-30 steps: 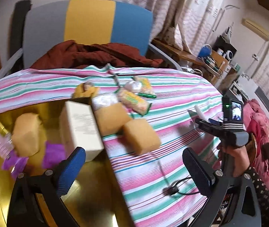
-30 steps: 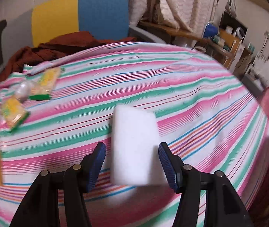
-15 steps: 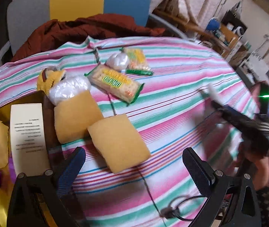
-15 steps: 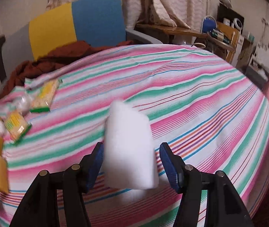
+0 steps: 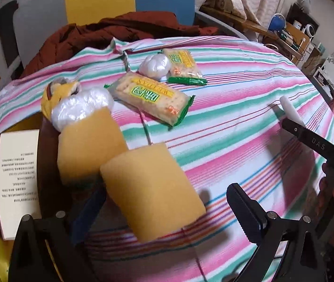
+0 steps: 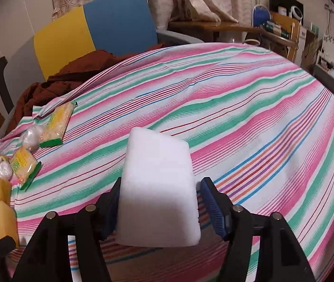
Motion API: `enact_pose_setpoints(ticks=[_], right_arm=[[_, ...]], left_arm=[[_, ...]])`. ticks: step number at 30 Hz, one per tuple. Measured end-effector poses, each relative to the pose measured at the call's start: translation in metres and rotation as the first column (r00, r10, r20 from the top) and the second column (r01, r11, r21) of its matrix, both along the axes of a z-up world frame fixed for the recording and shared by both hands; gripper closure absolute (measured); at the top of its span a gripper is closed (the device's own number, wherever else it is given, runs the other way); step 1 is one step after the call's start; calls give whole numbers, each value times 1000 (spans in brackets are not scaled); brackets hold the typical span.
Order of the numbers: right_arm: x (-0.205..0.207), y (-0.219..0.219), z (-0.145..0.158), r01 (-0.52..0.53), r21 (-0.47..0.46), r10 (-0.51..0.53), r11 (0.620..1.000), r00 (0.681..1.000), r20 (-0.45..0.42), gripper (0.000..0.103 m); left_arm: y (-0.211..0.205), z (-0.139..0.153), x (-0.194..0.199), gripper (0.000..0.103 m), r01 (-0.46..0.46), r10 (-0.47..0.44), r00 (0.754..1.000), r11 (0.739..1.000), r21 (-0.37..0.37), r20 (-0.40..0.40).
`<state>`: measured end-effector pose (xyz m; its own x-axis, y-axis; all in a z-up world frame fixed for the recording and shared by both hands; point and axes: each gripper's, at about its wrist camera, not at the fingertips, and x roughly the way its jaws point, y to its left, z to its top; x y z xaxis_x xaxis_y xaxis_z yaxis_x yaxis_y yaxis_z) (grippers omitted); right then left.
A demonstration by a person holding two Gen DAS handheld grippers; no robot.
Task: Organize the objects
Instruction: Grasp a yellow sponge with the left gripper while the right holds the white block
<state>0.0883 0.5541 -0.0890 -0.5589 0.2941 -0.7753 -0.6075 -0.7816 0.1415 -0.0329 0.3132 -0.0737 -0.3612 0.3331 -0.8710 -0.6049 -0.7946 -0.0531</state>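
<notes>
Tablecloth [image 6: 237,108] striped pink-green; chair [image 6: 91,30] behind; left jaws spread, right jaws pinching white sponge [image 6: 158,188].

Saw warm, dimmish indoor light on both feeds. Heavy fisheye bending, black vignette at corners. White sponge [image 6: 158,188] looked overexposed, texture washed out. Soft shadows fell on striped cloth [image 5: 237,127]. Left feed's rim looked smeared.

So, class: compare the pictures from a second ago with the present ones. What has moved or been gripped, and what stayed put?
The right gripper closed on the white sponge and tilted it up off the striped cloth. The left gripper, open, came forward and now straddles the nearer yellow sponge. The cracker packs and the box stayed put.
</notes>
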Motion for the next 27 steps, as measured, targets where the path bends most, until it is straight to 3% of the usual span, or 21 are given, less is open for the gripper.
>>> enact_pose_setpoints(ticks=[2,3,8,12,18,24,27], right_arm=[[2,-4,-1,13,3,-13,1000,1000,-14,39],[2,-5,0,16,7,-16,1000,1000,-19,46],[2,-12,-2,34,46,-33,998,999,-15,48],[2,-14,-1,43,73,-42,996,999,-12,48],[4,-15,-2,50,85,-49,995,999,-11,48],[4,-17,-2,55,98,-54,994,998,-17,48],[7,-17,-1,68,105,-65,992,997,-34,48]], left_arm=[[3,-3,3,0,1,-2,999,1000,-24,-38],[4,-4,4,0,1,-3,998,1000,-27,-56],[-5,0,10,8,-13,16,993,1000,25,-119],[-12,7,10,42,-22,31,991,997,73,-132],[-20,4,9,42,-18,27,993,997,81,-112],[-32,7,14,43,32,-21,988,997,66,-154],[-42,11,9,44,44,-28,994,988,146,-107]])
